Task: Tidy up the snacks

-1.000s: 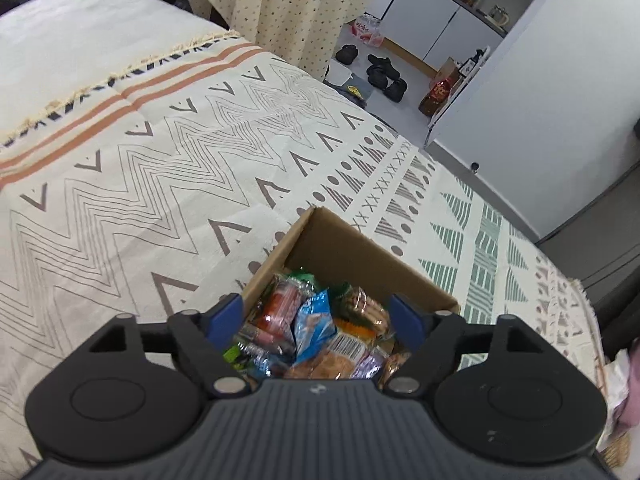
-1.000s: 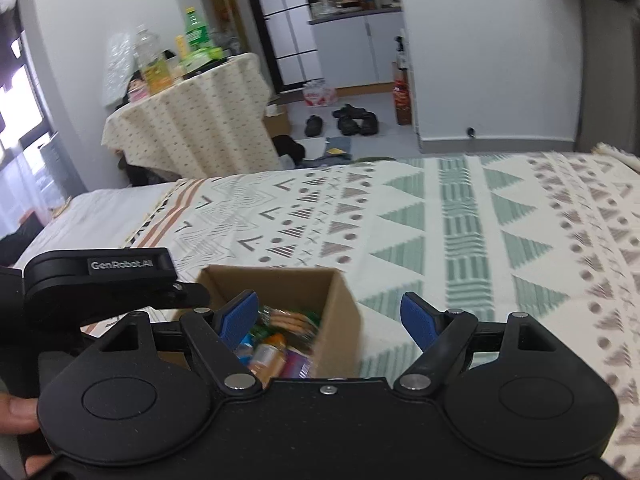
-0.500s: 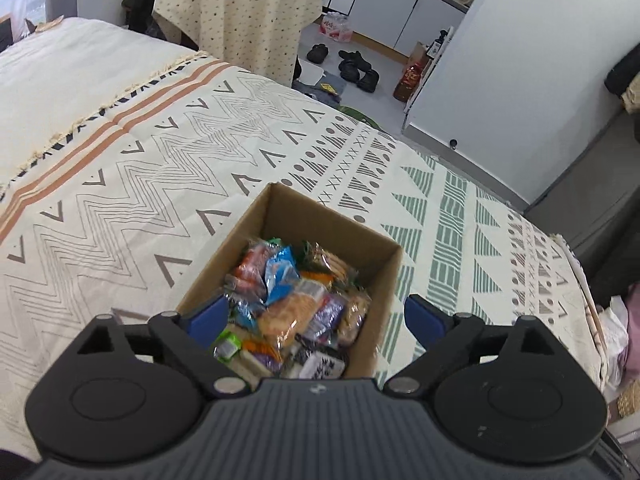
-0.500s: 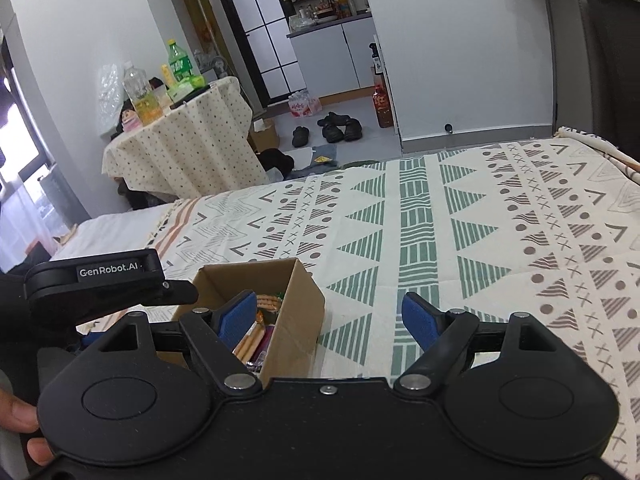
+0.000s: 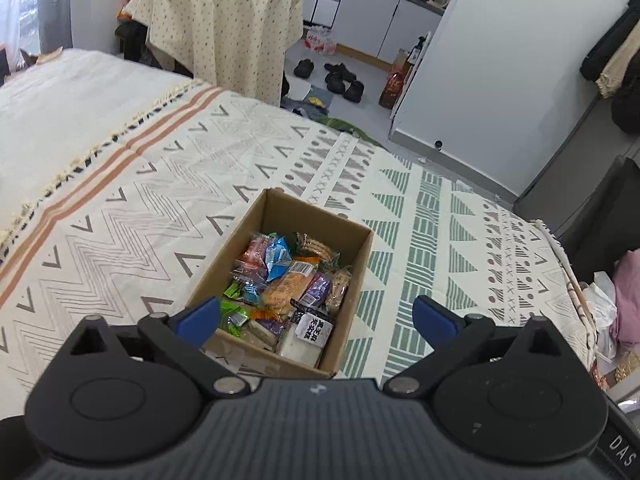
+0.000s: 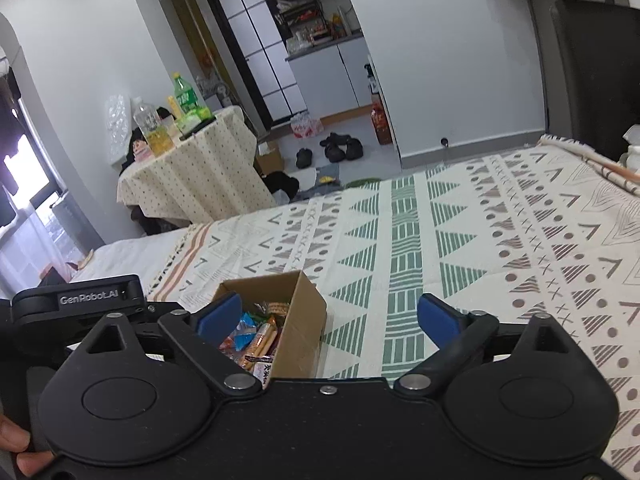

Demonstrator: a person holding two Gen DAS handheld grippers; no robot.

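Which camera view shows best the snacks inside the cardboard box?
The left wrist view. It looks down into the open box, so the heap of wrapped snacks shows almost whole. The right wrist view looks from low at the side, so only a few packets show over the rim, partly behind a blue finger.

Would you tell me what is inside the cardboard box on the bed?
The cardboard box holds a heap of wrapped snacks: biscuit packs and coloured wrappers. Whatever lies beneath the top layer, and the box floor, is covered.
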